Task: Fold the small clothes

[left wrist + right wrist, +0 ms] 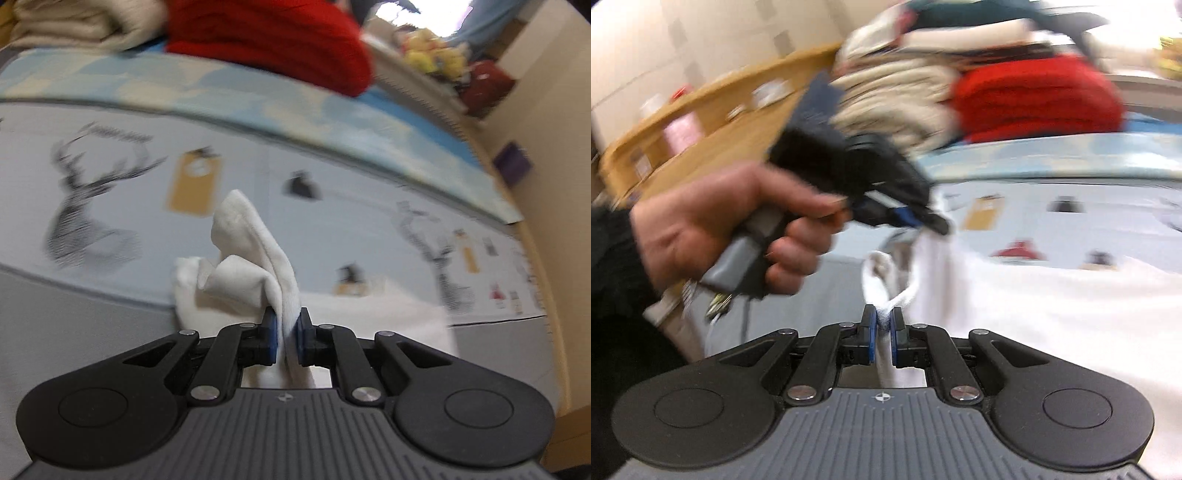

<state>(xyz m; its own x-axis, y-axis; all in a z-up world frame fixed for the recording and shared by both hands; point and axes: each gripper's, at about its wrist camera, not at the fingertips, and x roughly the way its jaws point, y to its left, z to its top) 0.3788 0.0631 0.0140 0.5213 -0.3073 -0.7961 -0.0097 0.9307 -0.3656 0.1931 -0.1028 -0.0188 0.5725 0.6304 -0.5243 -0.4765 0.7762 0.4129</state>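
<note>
A small white garment [255,273] is pinched in my left gripper [286,332], whose blue pads are shut on a bunched fold that sticks up in front. My right gripper [882,328] is shut on a ribbed edge of the same white garment [1015,314], which spreads to the right over the bed. In the right wrist view the left gripper [923,218] shows ahead, held by a hand [720,229], with white cloth hanging from its tip. Both views are blurred.
The bed sheet [332,177] is pale blue with deer prints. A red knit [273,40] and cream folded clothes [81,22] are stacked at the back. A wooden shelf [713,107] with small items runs at left. A beige wall [554,184] stands to the right.
</note>
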